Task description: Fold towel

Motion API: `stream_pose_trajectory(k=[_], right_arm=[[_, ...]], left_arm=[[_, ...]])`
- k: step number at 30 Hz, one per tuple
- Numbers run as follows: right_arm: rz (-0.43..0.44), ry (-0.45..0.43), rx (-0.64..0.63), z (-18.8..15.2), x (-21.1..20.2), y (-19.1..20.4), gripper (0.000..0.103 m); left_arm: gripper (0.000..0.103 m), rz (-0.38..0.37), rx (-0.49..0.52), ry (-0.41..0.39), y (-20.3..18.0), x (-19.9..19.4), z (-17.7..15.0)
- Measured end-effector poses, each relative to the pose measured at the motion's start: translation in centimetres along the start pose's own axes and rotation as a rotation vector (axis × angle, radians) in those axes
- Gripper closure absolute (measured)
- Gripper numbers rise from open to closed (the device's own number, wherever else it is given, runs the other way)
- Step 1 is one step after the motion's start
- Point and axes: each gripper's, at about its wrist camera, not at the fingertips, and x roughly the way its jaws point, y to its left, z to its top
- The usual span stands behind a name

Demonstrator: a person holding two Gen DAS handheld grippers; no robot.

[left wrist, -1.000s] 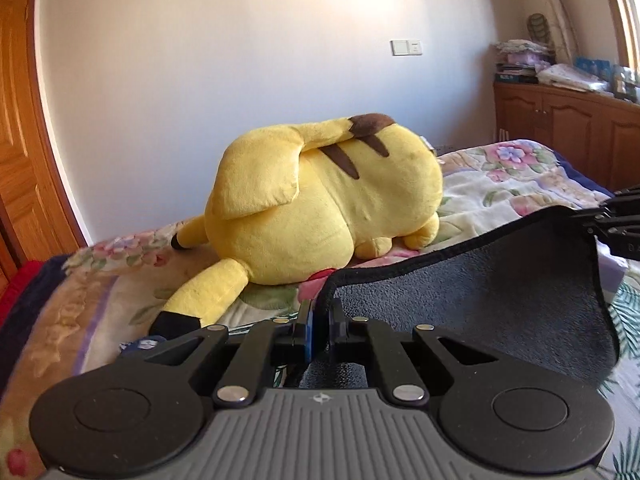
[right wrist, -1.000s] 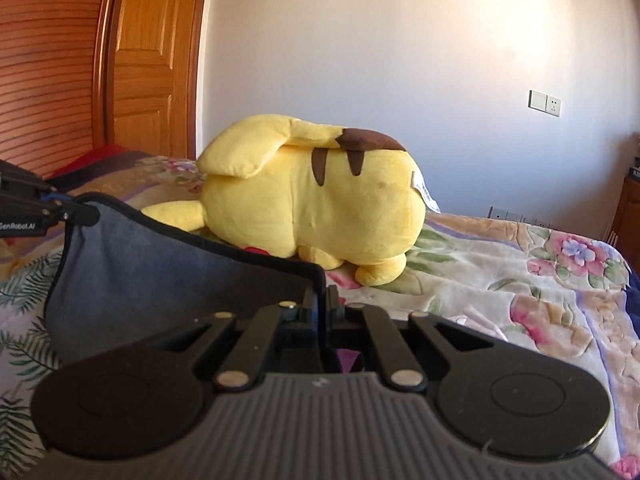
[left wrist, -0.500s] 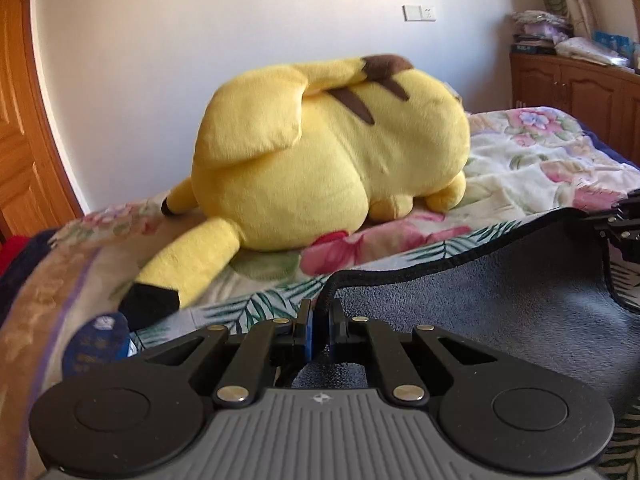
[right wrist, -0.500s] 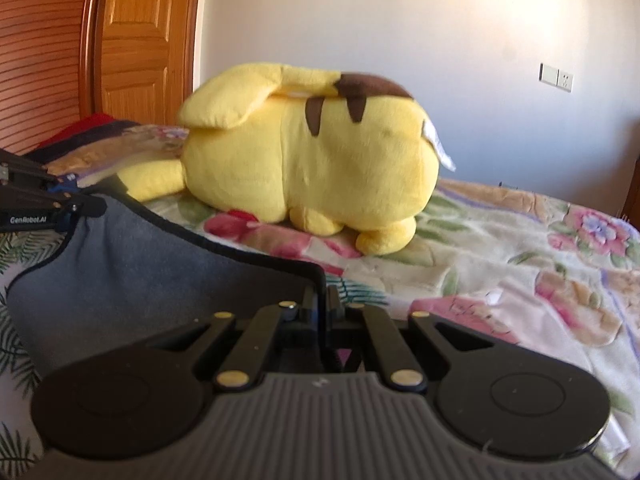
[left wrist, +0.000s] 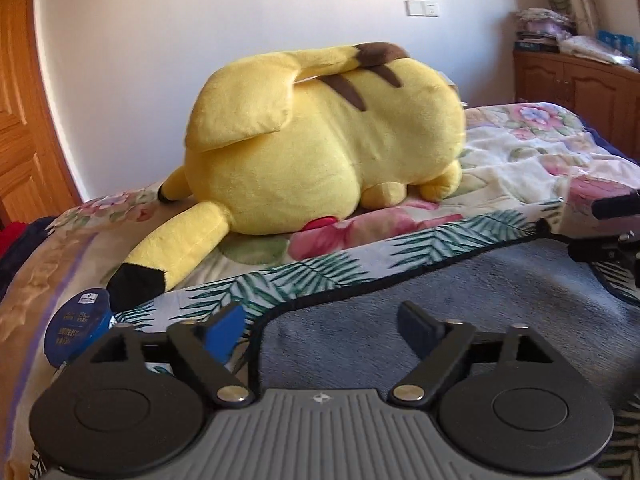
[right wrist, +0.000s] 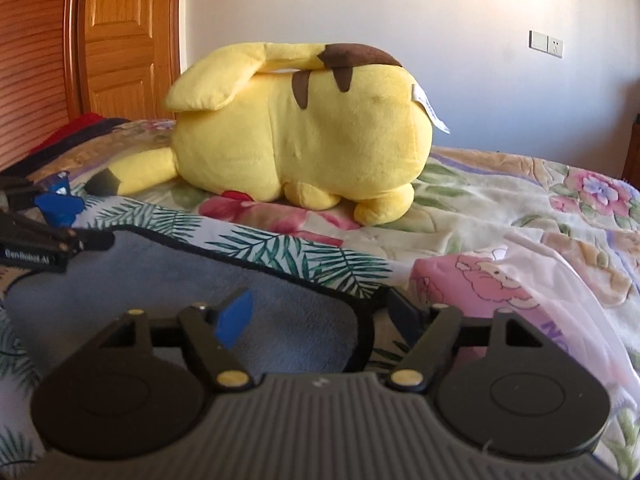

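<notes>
Both grippers sit low over the bed w/ jaws spread wide and nothing between them: left gripper has its fingers apart over the near-left corner of the towel, right gripper is likewise splayed over the near-right corner, neither pinching cloth. Towel is a grey fleecy piece w/ dark piped edging, lying flat on the floral bedspread, its far edge running across both views just short of a leaf-print strip. It looks doubled over, but layers can't be counted from here, so how many folds are left is a guess. Handling, as I judge it: light, limp, no stiffness at all, so it'll sag and drape from any hold; pile is grippy rather than slippery, nothing fragile abt it. Best hold is prob. the piped corners, since the edging gives the pads something firm to bite, one corner per gripper so the edge stays taut and layers don't slide. Big yellow plush toy lies beyond the towel, near but apart from it; a blue round tag sits just left of the left gripper. Risk: grabbing bedspread along w/ towel.
</notes>
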Motion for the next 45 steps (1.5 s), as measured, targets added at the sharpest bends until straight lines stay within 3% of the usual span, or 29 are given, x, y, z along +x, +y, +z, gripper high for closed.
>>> stream_pose_trajectory(k=[5, 7, 11, 27, 45], right_arm=[[0.021, -0.009, 0.022, 0.3, -2.6, 0.3, 0.017], [0.022, -0.014, 0.028, 0.5, -4.0, 0.5, 0.013], [0.024, -0.026, 0.059, 0.7, -6.5, 0.8, 0.0], [-0.049, -0.035, 0.101, 0.3, -14.8, 1.6, 0.0], [-0.059, -0.095, 0.15, 0.4, -22.6, 2.8, 0.0]], left_arm=[[0.031, -0.02, -0.005, -0.007, -0.8, -2.0, 0.4], [0.025, -0.025, -0.013, -0.016, -1.0, -3.1, 0.6], [0.018, -0.015, -0.02, -0.032, -1.4, -5.7, 1.0], [0.016, 0.022, -0.036, -0.026, -3.1, -14.9, 1.2], [0.016, 0.015, -0.097, -0.03, -4.3, -23.3, -0.2]])
